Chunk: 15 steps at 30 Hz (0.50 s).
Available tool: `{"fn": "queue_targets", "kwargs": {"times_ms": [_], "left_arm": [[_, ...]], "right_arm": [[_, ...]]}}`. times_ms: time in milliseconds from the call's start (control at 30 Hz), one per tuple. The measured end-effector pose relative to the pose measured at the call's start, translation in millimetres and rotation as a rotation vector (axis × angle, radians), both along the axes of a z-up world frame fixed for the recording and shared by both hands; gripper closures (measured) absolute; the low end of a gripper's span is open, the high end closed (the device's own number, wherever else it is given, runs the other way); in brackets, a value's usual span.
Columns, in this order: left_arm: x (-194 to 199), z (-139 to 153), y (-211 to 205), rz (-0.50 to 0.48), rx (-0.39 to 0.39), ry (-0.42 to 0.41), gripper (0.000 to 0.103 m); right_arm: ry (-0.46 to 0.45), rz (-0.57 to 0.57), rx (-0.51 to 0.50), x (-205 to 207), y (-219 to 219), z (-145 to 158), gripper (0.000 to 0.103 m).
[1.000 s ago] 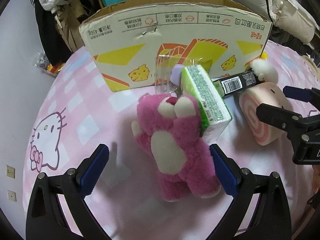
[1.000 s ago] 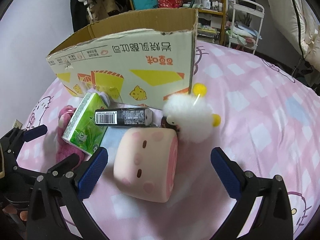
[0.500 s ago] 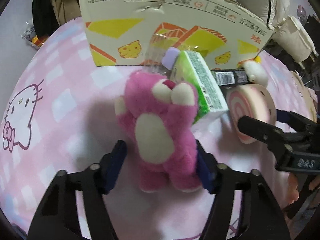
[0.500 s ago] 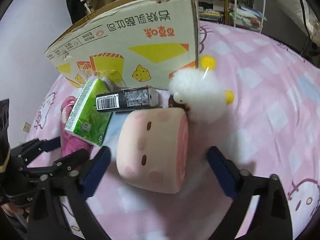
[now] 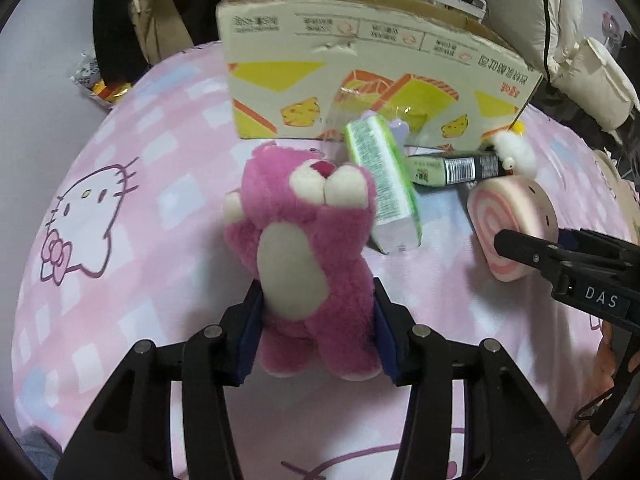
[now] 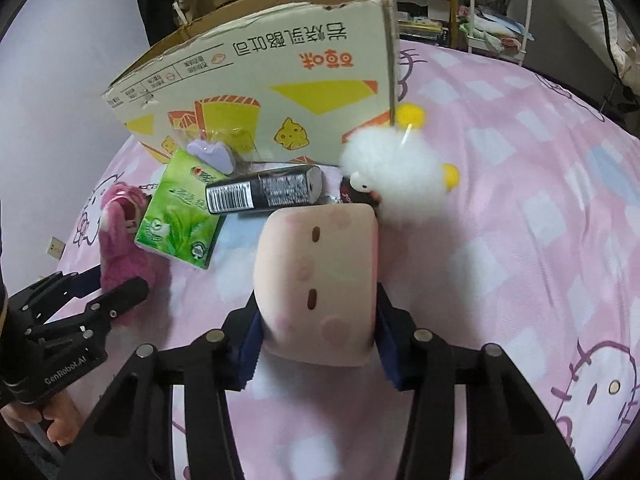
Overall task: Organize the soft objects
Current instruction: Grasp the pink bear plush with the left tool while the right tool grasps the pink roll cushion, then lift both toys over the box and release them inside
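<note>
My left gripper [image 5: 316, 330] is shut on the lower body of a pink plush bear [image 5: 308, 256], which also shows in the right wrist view [image 6: 120, 232]. My right gripper [image 6: 318, 344] is shut on a pink swirl-roll cushion [image 6: 320, 276], which also shows in the left wrist view [image 5: 512, 220]. An open cardboard box [image 5: 360, 80] stands behind on the pink bedspread [image 5: 140, 200]. A white fluffy plush [image 6: 392, 172] with yellow pompoms lies beside the box.
A green tissue pack [image 6: 180, 212], a black tube [image 6: 264, 194] and a small purple item [image 6: 212, 154] lie in front of the box. Shelves, a cart and clothes stand beyond the bed.
Both grippers moved forward and closed: the left on the pink bear, the right on the roll cushion. Both were open and apart from them before.
</note>
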<state>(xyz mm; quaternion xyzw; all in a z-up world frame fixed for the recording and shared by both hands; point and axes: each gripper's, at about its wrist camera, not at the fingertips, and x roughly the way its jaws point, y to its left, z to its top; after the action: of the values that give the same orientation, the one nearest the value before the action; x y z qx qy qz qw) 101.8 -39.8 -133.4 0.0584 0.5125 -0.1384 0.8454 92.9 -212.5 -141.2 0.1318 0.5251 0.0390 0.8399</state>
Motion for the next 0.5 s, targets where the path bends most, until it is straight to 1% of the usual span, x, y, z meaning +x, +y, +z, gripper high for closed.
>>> {"fn": "queue_targets", "kwargs": {"times_ms": [100, 233, 300, 400, 467, 500], "left_arm": [[-4, 9, 3, 0.012, -0.002, -0.023, 0.055], [-13, 22, 8, 0.041, -0.009, -0.074, 0.055], [-18, 27, 8, 0.051, -0.008, -0.107, 0.055], [-26, 39, 11, 0.057, -0.022, -0.150, 0.055], [-30, 48, 11, 0.061, -0.010, -0.188, 0.055], [-31, 52, 12, 0.060, -0.016, -0.204, 0.055]], "right_arm": [[-0.024, -0.014, -0.003, -5, -2, 9, 0.051], [-0.092, -0.029, 0.008, -14, -5, 27, 0.052], [-0.144, -0.038, -0.002, -19, -7, 38, 0.053], [-0.258, -0.033, -0.031, -28, -5, 58, 0.056], [-0.312, -0.035, -0.047, -33, -2, 69, 0.057], [-0.346, -0.034, -0.053, -35, 1, 75, 0.057]]}}
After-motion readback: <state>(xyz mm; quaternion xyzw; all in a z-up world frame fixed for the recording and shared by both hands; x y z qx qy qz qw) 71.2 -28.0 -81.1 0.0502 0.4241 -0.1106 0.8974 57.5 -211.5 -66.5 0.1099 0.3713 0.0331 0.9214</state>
